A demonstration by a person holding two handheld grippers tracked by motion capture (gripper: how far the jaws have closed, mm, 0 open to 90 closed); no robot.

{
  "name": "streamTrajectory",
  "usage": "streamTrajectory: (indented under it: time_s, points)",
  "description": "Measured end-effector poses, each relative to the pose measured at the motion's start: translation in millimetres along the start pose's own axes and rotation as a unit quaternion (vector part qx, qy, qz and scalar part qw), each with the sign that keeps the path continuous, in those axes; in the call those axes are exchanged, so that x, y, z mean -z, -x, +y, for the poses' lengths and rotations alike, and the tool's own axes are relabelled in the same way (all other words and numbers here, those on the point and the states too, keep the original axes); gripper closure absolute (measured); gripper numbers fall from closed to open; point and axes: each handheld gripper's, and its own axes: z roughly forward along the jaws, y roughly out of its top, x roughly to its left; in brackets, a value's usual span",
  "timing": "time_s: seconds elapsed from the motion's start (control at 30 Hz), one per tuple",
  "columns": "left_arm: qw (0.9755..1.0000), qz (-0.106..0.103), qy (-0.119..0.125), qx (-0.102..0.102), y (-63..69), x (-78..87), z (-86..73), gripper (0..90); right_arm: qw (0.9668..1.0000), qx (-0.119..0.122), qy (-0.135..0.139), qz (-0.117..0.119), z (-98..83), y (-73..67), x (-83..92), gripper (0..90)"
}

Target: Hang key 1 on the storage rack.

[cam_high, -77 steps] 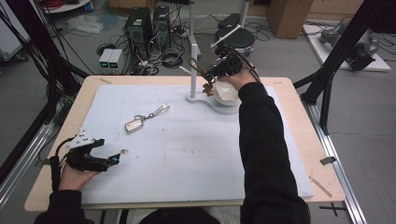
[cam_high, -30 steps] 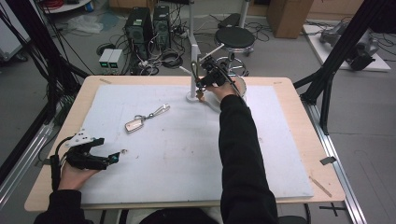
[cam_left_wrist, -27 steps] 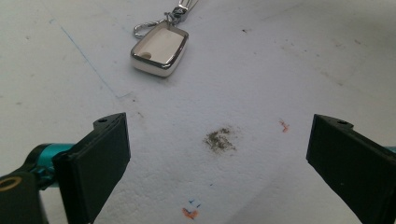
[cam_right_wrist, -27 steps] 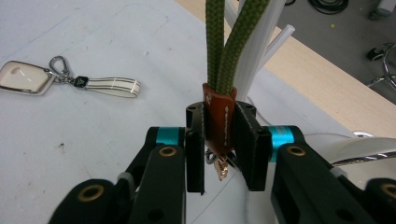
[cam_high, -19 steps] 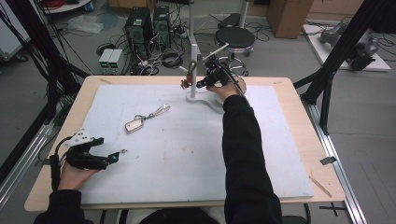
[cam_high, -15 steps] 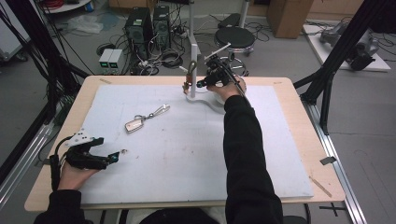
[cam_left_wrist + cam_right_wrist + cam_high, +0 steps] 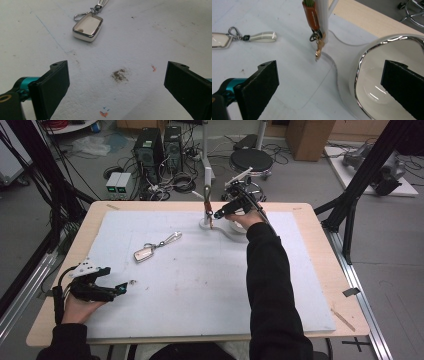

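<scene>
An orange-strapped key ring with a small brass key hangs against the white post of a stand. My right gripper faces it from just short of the key. Its jaws have just been opening and stand wide with nothing between them. In the high view that gripper sits beside the post at the table's far middle. A silver key fob with a ring and strap lies left of centre on the mat. My left gripper rests open at the near left, its jaws pointing toward the fob.
A white dish with a chrome rim stands right of the post on the stand's clear base plate. The white mat covers most of the wooden table. Computers, cables and a stool lie on the floor beyond the far edge.
The right gripper carried the orange key ring from over the dish leftward to the post, then opened and let it go. It now hangs there. The left hand stayed put.
</scene>
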Motion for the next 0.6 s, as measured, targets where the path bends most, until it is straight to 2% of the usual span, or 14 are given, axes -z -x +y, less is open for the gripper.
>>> streamTrajectory:
  time_s: [0.07,0.2,0.23,0.3,0.37,0.43,0.53,0.6]
  points:
    - [1.0000,0.001,0.001,0.000,0.1,0.2,0.0,6.7,1.0000,0.005,-0.003,-0.004,-2.5,-2.2,3.4,0.7]
    - [1.0000,0.000,-0.001,-0.001,0.4,-0.1,0.0,6.7,0.9999,0.005,0.014,-0.002,-13.6,-2.0,10.3,0.7]
    - [1.0000,0.000,-0.002,-0.001,0.6,-0.3,0.0,6.7,0.9999,0.004,0.009,-0.004,-16.2,-2.4,11.7,0.7]
    - [1.0000,0.001,-0.003,-0.002,0.8,-0.5,0.0,6.7,0.9998,0.015,0.000,-0.015,-19.8,-3.7,14.7,0.7]
    - [1.0000,0.001,-0.003,-0.001,0.8,-0.5,0.0,6.7,0.9996,0.020,0.009,-0.017,-23.0,-5.1,20.1,0.8]
    - [1.0000,0.001,-0.002,-0.001,0.8,-0.3,0.0,6.7,0.9995,0.017,0.022,-0.011,-28.2,-5.5,25.6,0.8]
    - [1.0000,0.000,-0.003,-0.002,1.2,0.0,0.1,6.7,0.9994,0.019,0.013,-0.026,-38.1,-6.5,28.8,0.8]
    - [1.0000,-0.001,-0.002,-0.003,1.3,0.1,0.2,6.7,0.9994,0.016,0.021,-0.024,-45.7,-5.8,32.2,0.8]
